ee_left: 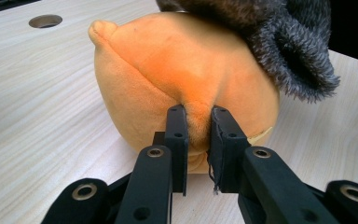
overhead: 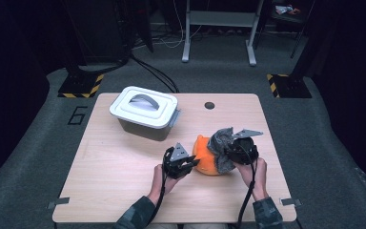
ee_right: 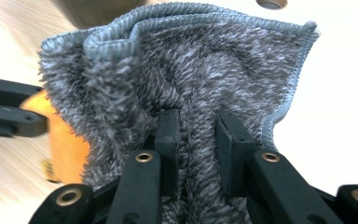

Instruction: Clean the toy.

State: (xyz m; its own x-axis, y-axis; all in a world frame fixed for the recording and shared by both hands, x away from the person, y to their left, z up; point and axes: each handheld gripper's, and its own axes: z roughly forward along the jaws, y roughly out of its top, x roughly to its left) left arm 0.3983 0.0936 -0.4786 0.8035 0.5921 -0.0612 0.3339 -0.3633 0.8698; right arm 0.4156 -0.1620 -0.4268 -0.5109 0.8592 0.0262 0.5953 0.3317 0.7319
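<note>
An orange plush toy (overhead: 205,157) lies on the wooden table (overhead: 124,171), right of centre near the front. My left gripper (overhead: 190,162) is shut on a pinched fold of the toy's orange fabric (ee_left: 198,126). A fluffy grey cloth (overhead: 221,143) drapes over the toy's right side. My right gripper (overhead: 236,150) is shut on a fold of this cloth (ee_right: 198,135), which fans out above the jaws. In the right gripper view the toy (ee_right: 67,149) peeks out at the left, beside the left gripper's black arms (ee_right: 9,112).
A white-lidded grey storage box (overhead: 145,112) with a handle stands at the table's back left. A round hole (overhead: 209,105) sits near the far edge. Yellow-black striped stand feet (overhead: 81,86) and a metal frame (overhead: 219,28) are on the floor beyond.
</note>
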